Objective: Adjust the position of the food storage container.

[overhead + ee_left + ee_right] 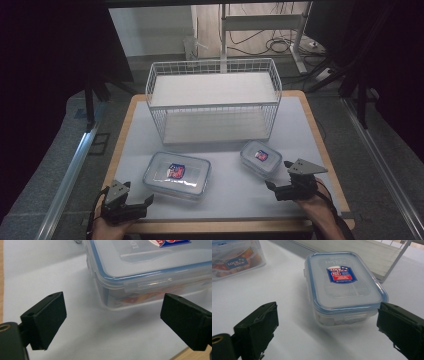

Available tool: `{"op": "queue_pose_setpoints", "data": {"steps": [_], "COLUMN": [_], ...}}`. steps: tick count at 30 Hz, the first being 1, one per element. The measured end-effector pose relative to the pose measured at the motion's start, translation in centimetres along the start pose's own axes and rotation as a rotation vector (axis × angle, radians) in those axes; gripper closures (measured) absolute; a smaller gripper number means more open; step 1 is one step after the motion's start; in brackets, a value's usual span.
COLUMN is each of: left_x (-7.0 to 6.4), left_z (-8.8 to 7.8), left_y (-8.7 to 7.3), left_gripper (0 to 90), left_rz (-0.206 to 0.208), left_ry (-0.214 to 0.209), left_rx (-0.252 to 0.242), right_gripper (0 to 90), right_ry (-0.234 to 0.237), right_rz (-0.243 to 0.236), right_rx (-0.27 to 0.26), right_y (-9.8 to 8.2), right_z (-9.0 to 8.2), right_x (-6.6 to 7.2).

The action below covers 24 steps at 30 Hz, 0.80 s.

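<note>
Two clear lidded food containers lie on the white mat (235, 192). The large container (177, 174) is left of centre and the small container (260, 157) lies to its right. My left gripper (131, 196) is open at the front left. Along its jaws (112, 315) I see the large container's (150, 270) near corner just ahead, untouched. My right gripper (279, 175) is open just in front of the small container. In the right gripper view the small container (344, 287) sits beyond the gap of the wide jaws (327, 327), with nothing between them.
A white wire rack (212, 100) with two shelves stands at the back of the table, its open side facing me. The table's wooden edge (220, 226) runs along the front. The large container (234, 257) also shows in the right gripper view, at the upper left.
</note>
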<state>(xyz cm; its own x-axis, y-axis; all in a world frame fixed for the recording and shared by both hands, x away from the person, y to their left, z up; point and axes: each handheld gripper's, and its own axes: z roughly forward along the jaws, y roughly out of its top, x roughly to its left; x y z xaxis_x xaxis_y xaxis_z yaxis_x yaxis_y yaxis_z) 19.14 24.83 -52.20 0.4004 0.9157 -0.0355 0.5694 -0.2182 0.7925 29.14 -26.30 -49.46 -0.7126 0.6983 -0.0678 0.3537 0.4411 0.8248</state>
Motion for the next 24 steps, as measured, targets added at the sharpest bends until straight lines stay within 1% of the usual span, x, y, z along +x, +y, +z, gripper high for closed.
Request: {"op": "queue_pose_setpoints", "data": {"steps": [2,4,5,7,8,9,10,11,13,15,16,18,19,21,22,24], "left_x": [-0.1,-0.1,-0.1,-0.1,-0.1,-0.1,-0.1,0.0,0.0,0.0,-0.1,-0.1,-0.2,-0.3,-0.3,-0.3], "left_z": [0.1,0.2,0.2,0.1,0.1,0.0,0.0,-0.1,0.0,0.1,0.2,0.3,0.3,0.3,0.3,0.3], "left_y": [-0.1,-0.2,-0.2,-0.2,-0.2,-0.2,-0.2,-0.2,-0.2,-0.3,-0.3,-0.3,-0.3,-0.3,-0.3,-0.2], "left_gripper": [5.8,5.8,5.8,5.8,5.8,5.8,5.8,5.8,5.6,5.6,5.6,5.6,5.6,5.7,5.7,5.9], "left_rz": [0.018,0.037,0.048,0.056,0.057,0.055,0.051,0.047,0.037,0.038,0.04,0.044,0.046,0.051,0.051,0.055], "left_ry": [0.006,0.015,0.022,0.03,0.033,0.035,0.036,0.035,0.03,0.025,0.025,0.022,0.022,0.023,0.023,0.025], "left_rx": [0.005,0.007,0.008,-0.001,-0.006,-0.01,-0.013,-0.017,-0.019,-0.017,-0.016,-0.011,-0.008,-0.006,-0.006,-0.008], "right_gripper": [0.0,0.0,0.0,0.0,0.7,3.9,7.1,11.6,21.9,31.7,37.4,51.5,58.5,69.4,72.8,82.0], "right_ry": [0.002,-0.002,0.0,0.011,0.006,-0.005,-0.012,-0.014,0.012,0.029,0.046,0.078,0.104,0.119,0.121,0.126], "right_rz": [0.002,-0.003,0.001,0.015,0.014,0.009,0.016,0.024,0.044,0.067,0.075,0.061,0.047,0.02,0.004,-0.004], "right_rx": [0.018,0.03,0.033,0.036,0.037,0.041,0.039,0.04,0.045,0.06,0.072,0.094,0.114,0.134,0.137,0.145], "right_y": [0.1,0.1,0.2,0.5,0.6,0.8,1.0,1.2,1.6,2.1,2.3,2.9,3.3,3.9,4.3,5.1], "right_z": [0.1,0.2,0.3,0.3,0.3,0.2,0.1,0.1,0.1,0.2,0.4,0.8,1.1,1.7,2.1,2.9], "right_x": [0.0,0.0,0.0,-0.1,-0.1,-0.1,-0.1,-0.2,-0.5,-0.6,-0.7,-0.7,-0.7,-0.7,-0.7,-0.7]}}
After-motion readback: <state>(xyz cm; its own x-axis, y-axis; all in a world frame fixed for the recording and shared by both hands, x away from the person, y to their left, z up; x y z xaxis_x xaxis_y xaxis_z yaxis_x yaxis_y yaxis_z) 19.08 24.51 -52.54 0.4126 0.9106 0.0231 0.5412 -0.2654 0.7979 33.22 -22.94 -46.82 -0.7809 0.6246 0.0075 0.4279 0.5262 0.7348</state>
